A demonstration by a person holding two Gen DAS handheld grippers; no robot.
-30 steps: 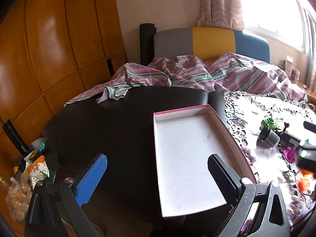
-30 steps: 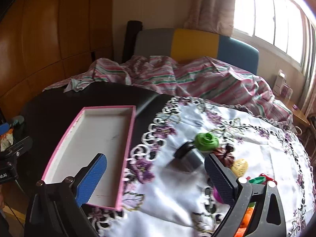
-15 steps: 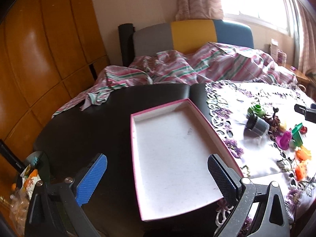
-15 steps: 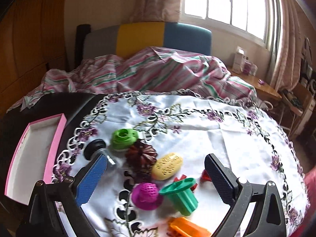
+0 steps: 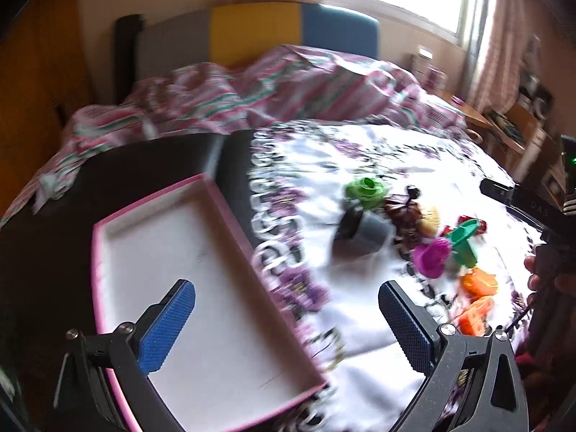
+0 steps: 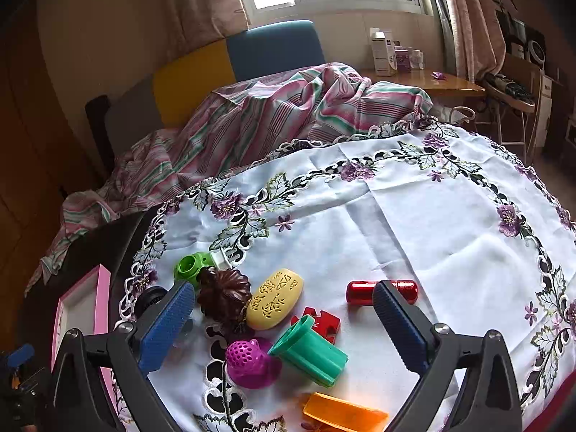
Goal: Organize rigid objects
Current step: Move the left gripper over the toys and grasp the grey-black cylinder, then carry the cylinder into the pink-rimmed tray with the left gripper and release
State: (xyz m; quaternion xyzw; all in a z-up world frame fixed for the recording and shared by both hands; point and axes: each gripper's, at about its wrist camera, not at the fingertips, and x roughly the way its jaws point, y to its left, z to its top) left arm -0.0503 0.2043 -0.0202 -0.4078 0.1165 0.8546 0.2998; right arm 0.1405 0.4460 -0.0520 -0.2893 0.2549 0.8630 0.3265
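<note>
So far left sits the shallow pink-rimmed white cardboard tray [image 5: 201, 288] on the dark tabletop, nothing in it yet, with the left gripper [image 5: 288, 327] hovering over its right edge, jaws wide apart and holding nothing. The rigid bits are all bunched to the right on the white embroidered tablecloth [image 6: 414, 223]: green plastic cap [image 6: 190, 266], brown fluted mould [image 6: 225, 297], yellow carved oval [image 6: 275, 302], teal ribbed cylinder [image 6: 309, 352], red metal tube [image 6: 360, 291]. The right gripper [image 6: 284, 320] hangs over that pile, also spread open and empty. I'd drop straight onto one loose piece, probably the teal cylinder, and pinch across its short side so the neighbours don't get shoved.
</note>
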